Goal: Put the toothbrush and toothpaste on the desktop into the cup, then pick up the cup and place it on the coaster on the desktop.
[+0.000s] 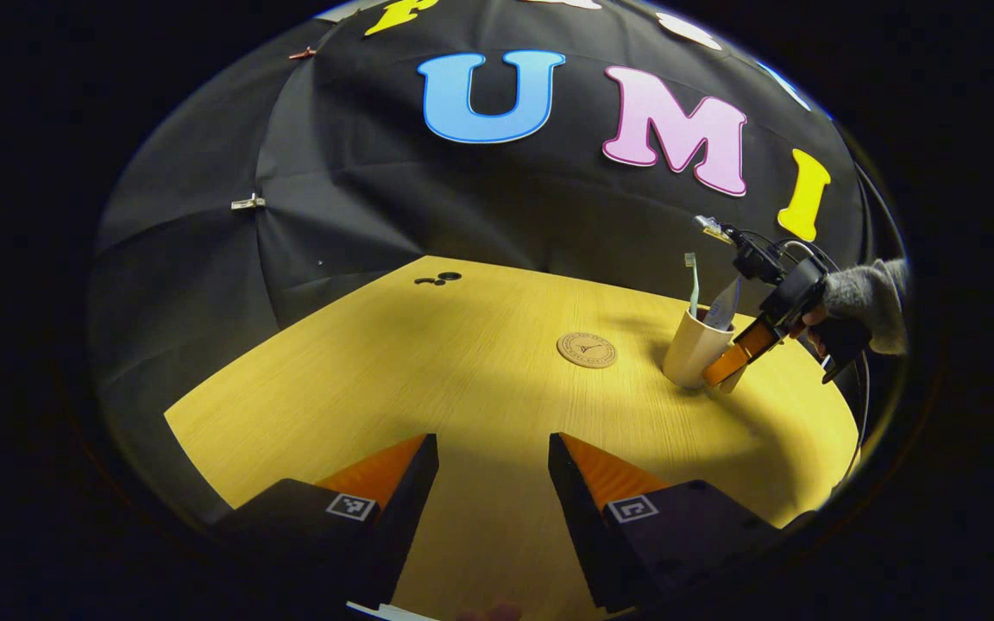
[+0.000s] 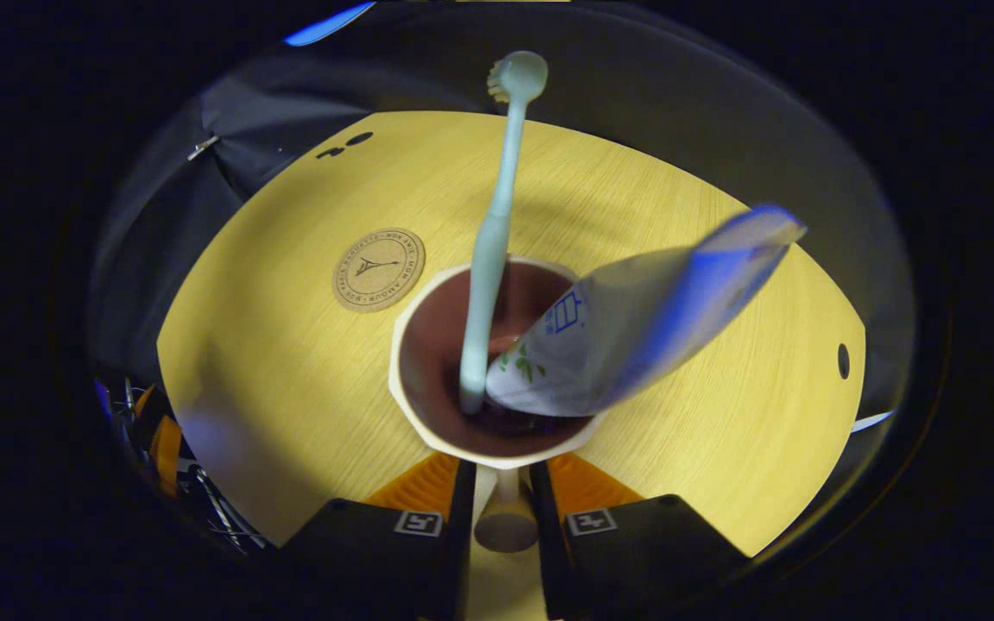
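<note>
A cream cup [image 1: 694, 349] [image 2: 497, 453] with a dark inside stands at the right of the yellow table [image 1: 462, 379]. A pale green toothbrush [image 1: 692, 285] [image 2: 490, 250] and a white and blue toothpaste tube [image 1: 724, 304] [image 2: 635, 319] lean inside it. My right gripper [image 1: 726, 366] [image 2: 502, 483], held by a hand in a grey sleeve [image 1: 872, 297], is shut on the cup's handle [image 2: 506, 517]. The round cork coaster [image 1: 587, 350] [image 2: 379, 269] lies bare just left of the cup. My left gripper [image 1: 493, 466] hangs open over the table's near side with nothing between its fingers.
Small dark holes [image 1: 438, 279] [image 2: 346, 144] mark the table's far corner, and another hole [image 2: 843, 360] sits near its right edge. The black cloth wall [image 1: 376, 190] rises right behind the table. Cables [image 2: 212, 509] hang at the lower left of the right gripper view.
</note>
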{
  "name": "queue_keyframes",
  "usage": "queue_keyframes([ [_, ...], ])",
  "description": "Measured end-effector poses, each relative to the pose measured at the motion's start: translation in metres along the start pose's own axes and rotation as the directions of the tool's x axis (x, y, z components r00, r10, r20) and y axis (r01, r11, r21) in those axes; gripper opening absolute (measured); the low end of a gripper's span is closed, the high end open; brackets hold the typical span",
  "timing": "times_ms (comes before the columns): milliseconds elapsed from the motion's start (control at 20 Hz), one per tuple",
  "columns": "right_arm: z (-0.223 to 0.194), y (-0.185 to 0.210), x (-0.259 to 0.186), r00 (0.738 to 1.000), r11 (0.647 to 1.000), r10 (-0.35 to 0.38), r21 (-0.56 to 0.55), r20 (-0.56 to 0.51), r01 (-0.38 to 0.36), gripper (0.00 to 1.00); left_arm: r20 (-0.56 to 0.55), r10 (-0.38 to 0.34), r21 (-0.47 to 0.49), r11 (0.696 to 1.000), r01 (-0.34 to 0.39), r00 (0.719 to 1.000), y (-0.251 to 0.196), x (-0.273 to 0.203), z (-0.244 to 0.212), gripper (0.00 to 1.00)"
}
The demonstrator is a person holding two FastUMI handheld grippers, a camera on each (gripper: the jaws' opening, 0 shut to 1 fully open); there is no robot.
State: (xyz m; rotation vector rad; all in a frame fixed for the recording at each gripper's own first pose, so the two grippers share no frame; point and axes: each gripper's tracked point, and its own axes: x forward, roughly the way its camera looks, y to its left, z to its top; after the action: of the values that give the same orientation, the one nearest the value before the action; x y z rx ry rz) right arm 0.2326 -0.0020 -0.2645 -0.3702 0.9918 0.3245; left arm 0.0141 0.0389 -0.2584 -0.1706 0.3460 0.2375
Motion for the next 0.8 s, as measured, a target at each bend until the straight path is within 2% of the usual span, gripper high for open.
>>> queue_keyframes([
  [50, 0.0, 0.0, 0.001, 1.0, 1.0, -0.006, 0.006, -0.005, 0.006, 0.33, -0.004, -0.003, 0.0, 1.0, 0.003, 1.0, 0.0, 0.001, -0.002, 0.82],
  [200, -0.001, -0.004, 0.002, 1.0, 0.999, -0.03, -0.022, -0.004, 0.03, 0.3, -0.009, -0.014, 0.014, 1.0, 0.014, 1.0, 0.0, 0.003, -0.003, 0.82],
  [250, -0.001, -0.003, 0.002, 1.0, 0.999, -0.03, -0.031, 0.0, 0.03, 0.24, -0.009, -0.019, 0.017, 1.0, 0.019, 1.0, 0.0, 0.005, -0.003, 0.82],
  [300, -0.001, -0.003, 0.001, 0.999, 0.999, -0.033, -0.033, 0.006, 0.033, 0.27, -0.009, -0.022, 0.018, 1.0, 0.022, 1.0, 0.0, 0.006, -0.002, 0.82],
  [550, 0.007, 0.0, -0.003, 0.998, 0.999, -0.048, 0.006, 0.045, 0.048, 0.26, -0.008, -0.036, 0.019, 0.999, 0.036, 0.999, 0.006, 0.009, 0.0, 0.82],
  [600, 0.013, 0.003, -0.007, 0.997, 0.999, -0.041, 0.023, 0.059, 0.04, 0.31, -0.011, -0.04, 0.018, 0.999, 0.04, 0.999, 0.008, 0.009, 0.001, 0.82],
  [650, 0.019, 0.006, -0.012, 0.997, 0.999, -0.035, 0.037, 0.074, 0.033, 0.26, -0.013, -0.042, 0.017, 0.999, 0.042, 0.999, 0.01, 0.009, 0.0, 0.82],
  [800, 0.037, 0.022, -0.02, 0.994, 0.998, -0.018, 0.057, 0.106, 0.012, 0.26, -0.014, -0.047, 0.016, 0.999, 0.047, 0.999, 0.021, 0.011, 0.001, 0.82],
])
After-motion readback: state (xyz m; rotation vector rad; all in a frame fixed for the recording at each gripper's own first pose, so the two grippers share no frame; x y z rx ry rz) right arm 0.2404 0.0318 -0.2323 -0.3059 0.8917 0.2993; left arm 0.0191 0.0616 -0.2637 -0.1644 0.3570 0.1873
